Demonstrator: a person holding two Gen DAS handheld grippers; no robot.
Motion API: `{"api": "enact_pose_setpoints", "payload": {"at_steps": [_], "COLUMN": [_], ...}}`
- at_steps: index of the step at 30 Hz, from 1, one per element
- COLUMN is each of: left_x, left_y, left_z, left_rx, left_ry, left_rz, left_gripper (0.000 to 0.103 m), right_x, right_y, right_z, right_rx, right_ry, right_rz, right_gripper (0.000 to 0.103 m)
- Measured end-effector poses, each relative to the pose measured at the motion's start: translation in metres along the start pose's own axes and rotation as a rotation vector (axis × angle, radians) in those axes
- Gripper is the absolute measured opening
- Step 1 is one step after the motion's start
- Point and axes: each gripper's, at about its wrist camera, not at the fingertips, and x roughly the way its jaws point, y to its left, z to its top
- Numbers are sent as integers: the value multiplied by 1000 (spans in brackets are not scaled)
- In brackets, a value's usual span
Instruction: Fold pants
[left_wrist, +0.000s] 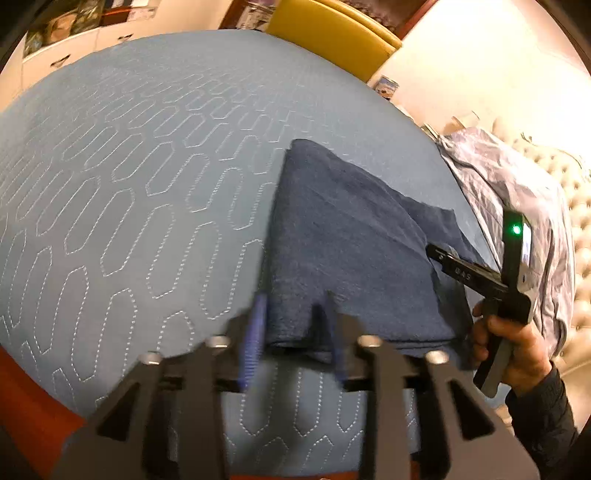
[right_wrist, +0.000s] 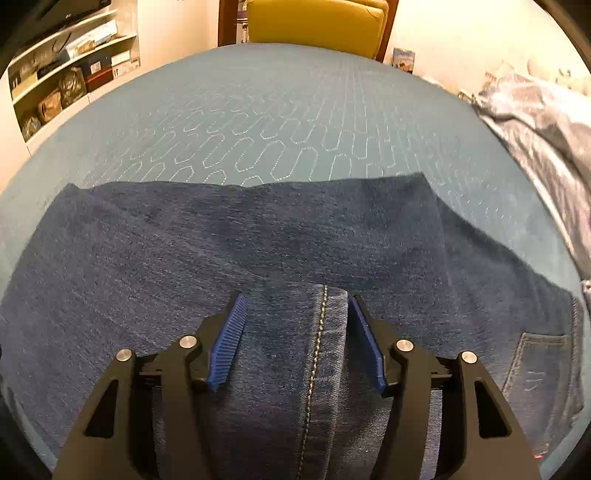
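The jeans (right_wrist: 258, 236) lay folded on the near part of the blue quilted bedspread (right_wrist: 277, 110), the right gripper (right_wrist: 295, 314) part-open astride a stitched seam fold, the left gripper (left_wrist: 293, 317) seemingly pinching their left edge; smoothing or another fold likely came next.

Wide stretch of the quilted light-blue bedspread (left_wrist: 129, 177) lies bare left of and beyond the folded dark-blue denim pants (right_wrist: 258, 240) — open passage there. Right side is crowded: a crumpled grey-blue blanket (left_wrist: 517, 192) against a tufted cream headboard (left_wrist: 569, 177). Far edge — a mustard-yellow padded chair (right_wrist: 314, 26) blocks it.
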Motion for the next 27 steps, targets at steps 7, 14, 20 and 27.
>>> {"api": "enact_pose_setpoints", "payload": {"at_steps": [7,14,20,27], "left_x": [4,8,8,7], "left_y": [-2,-8,-10,-13], "left_z": [-4,-11,-14,-17], "left_rx": [18,45,69,75], "left_ry": [28,53,43,30], "left_rz": [18,26,47,68], "left_gripper": [43,27,24,24], "right_x": [0,0,-35,-32], "right_y": [-2,-13,-77,-95], "right_z": [-2,-5,-18,-55], "right_rx": [-17,24,240,449], "right_ry": [-16,-27,21,236], "right_rz": [2,40,175,480], "right_gripper": [60,65,64,67]}}
